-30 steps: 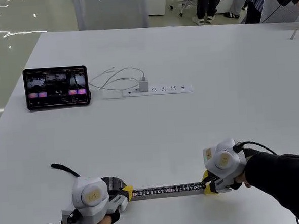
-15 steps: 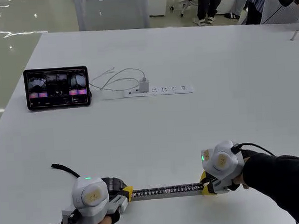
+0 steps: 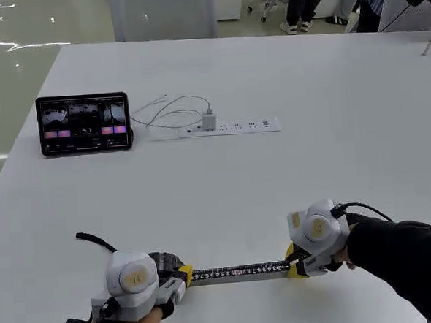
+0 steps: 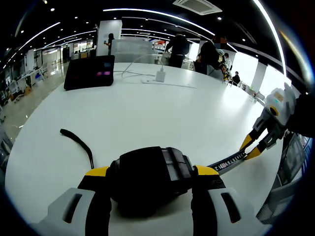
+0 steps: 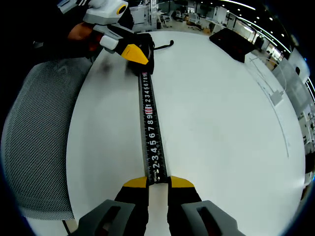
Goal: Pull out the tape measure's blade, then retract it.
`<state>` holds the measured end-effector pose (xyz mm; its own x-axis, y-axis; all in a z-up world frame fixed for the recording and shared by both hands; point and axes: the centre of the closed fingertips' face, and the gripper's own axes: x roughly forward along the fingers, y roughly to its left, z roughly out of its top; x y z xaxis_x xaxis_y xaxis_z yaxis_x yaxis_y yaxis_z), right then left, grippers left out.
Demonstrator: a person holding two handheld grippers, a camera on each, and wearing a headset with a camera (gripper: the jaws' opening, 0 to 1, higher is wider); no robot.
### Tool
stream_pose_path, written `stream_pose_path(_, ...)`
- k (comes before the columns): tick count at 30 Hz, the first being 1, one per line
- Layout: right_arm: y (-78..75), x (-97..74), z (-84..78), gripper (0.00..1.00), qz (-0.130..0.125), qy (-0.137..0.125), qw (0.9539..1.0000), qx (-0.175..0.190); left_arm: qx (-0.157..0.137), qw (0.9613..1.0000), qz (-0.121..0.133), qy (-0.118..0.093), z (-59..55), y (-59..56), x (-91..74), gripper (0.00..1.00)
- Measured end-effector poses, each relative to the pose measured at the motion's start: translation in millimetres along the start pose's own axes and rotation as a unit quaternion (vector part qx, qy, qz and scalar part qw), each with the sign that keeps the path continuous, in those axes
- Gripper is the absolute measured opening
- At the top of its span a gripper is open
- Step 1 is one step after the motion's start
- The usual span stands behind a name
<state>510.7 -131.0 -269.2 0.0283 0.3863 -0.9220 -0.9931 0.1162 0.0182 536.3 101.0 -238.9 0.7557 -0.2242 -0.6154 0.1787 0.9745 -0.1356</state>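
Now, left gripper (image 4: 151, 172) fingers clamping tape measure case (image 4: 147, 189) — right gripper (image 5: 157, 183) fingers pinching tip of drawn-out blade (image 5: 149, 123).

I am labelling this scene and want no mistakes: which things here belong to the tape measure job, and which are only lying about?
In the job:
tape measure case, clamped in the left gripper
blade, pulled out, its end pinched by the right gripper

Lying about:
tablet
power strip
charger, plugged into the strip
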Motion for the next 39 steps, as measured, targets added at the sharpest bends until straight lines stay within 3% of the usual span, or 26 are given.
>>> stream_pose_path(39, 0.6, 6.7, 14.7, 0.1, 0.0, -0.001, 1.0, 0.0, -0.001, 1.0, 0.001, 0.003, -0.5, -0.1, 0.2, 0.62)
